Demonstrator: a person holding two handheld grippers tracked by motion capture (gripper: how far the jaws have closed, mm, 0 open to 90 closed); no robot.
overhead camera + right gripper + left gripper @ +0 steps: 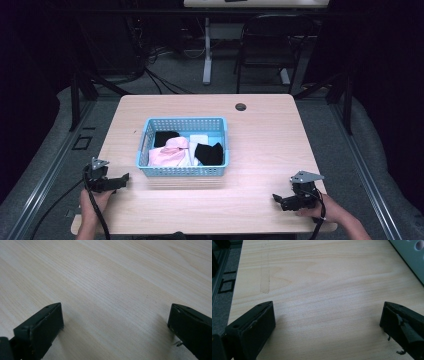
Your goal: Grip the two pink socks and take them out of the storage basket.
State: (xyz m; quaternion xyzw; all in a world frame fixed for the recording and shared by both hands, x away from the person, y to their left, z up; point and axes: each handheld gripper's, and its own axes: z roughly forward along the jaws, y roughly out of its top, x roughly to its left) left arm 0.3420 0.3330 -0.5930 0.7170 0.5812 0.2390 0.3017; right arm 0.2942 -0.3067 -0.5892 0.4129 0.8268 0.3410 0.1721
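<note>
A light blue plastic basket [183, 172] stands in the middle of the wooden table [260, 145]. Inside it lie a pink cloth [167, 152], a black cloth [209, 153], another black piece [165, 137] and a white piece [199, 139]. My left gripper [125, 178] rests near the table's front left, left of the basket, open and empty. My right gripper [276, 199] rests at the front right, open and empty. In the left gripper view the jaws stand wide apart [328, 315] over bare wood, with a corner of the basket [412, 257] at the upper right. The right gripper [116, 315] looks onto bare wood.
A round cable hole [241, 107] sits near the table's far edge. Beyond the table stand a dark chair [267, 47] and a desk leg [207, 50] among floor cables. Metal rails [50, 165] run along the floor on both sides.
</note>
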